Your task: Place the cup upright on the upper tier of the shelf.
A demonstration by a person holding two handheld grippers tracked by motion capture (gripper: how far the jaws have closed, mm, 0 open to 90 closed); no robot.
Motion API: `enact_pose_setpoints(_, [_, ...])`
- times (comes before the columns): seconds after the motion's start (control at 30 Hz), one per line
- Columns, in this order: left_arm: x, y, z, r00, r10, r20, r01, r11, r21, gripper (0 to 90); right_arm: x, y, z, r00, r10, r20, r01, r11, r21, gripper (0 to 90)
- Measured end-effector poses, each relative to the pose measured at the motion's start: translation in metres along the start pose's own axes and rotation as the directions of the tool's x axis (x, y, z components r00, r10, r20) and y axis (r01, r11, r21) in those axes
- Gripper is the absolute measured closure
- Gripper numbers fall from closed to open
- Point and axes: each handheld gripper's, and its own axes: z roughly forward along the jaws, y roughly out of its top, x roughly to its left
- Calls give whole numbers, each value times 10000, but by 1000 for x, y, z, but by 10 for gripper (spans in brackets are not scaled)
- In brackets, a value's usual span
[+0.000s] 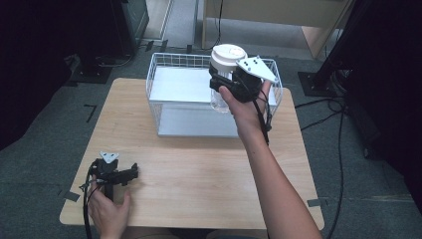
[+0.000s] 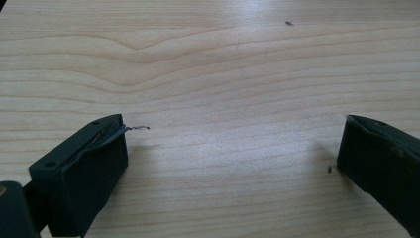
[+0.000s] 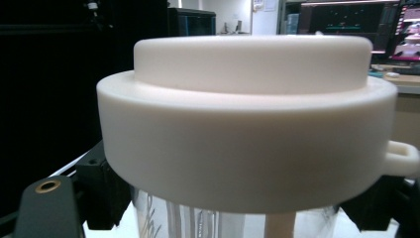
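The right tongs grasp a clear jar just under its wide white lid, keeping it upright and lifted above the near right corner of a white wire basket, probably so it can be lowered inside. The basket's wire rim lies just below the jar and could catch it. The left tongs rest released on the wooden tabletop, well apart from the basket, holding nothing.

Lab or office recording space: grey carpet floor with tape marks, black stands and trailing cables round a wooden table, lit monitors behind.
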Motion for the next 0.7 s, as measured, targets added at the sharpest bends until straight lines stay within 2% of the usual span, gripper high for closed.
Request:
enact_pose_setpoints(0.07, [0, 0, 0, 10000, -1, 0, 1, 10000, -1, 0, 2, 4, 9, 9997, -156, 189, 157, 9999, -23, 158])
enact_pose_setpoints(0.27, [0, 0, 0, 10000, -12, 19, 12, 10000, 20, 0, 4, 7, 27, 9993, -166, 346, 167, 9999, -32, 158])
enact_pose_setpoints(0.3, [0, 0, 0, 10000, -10, 19, 10, 10000, 23, 0, 3, 9, 35, 9996, -42, 266, 45, 9999, -114, 158])
enact_pose_setpoints(0.37, [0, 0, 0, 10000, -7, 18, 7, 10000, 23, 0, 3, 9, 37, 9997, 16, 246, -12, 9999, -158, 158])
enact_pose_setpoints(0.4, [0, 0, 0, 10000, -6, 18, 6, 10000, 23, 0, 2, 10, 46, 9991, 94, 405, -89, 9999, -133, 158])
enact_pose_setpoints(0.63, [0, 0, 0, 10000, 0, 10, 0, 10000, 23, 0, 4, 9, 66, 9979, -215, 619, 214, 9998, 20, 158])
enact_pose_setpoints(0.7, [0, 0, 0, 9998, 157, 105, -157, 9999, 35, 0, 5, 9, 72, 9974, -218, 684, 214, 9998, 60, 158])
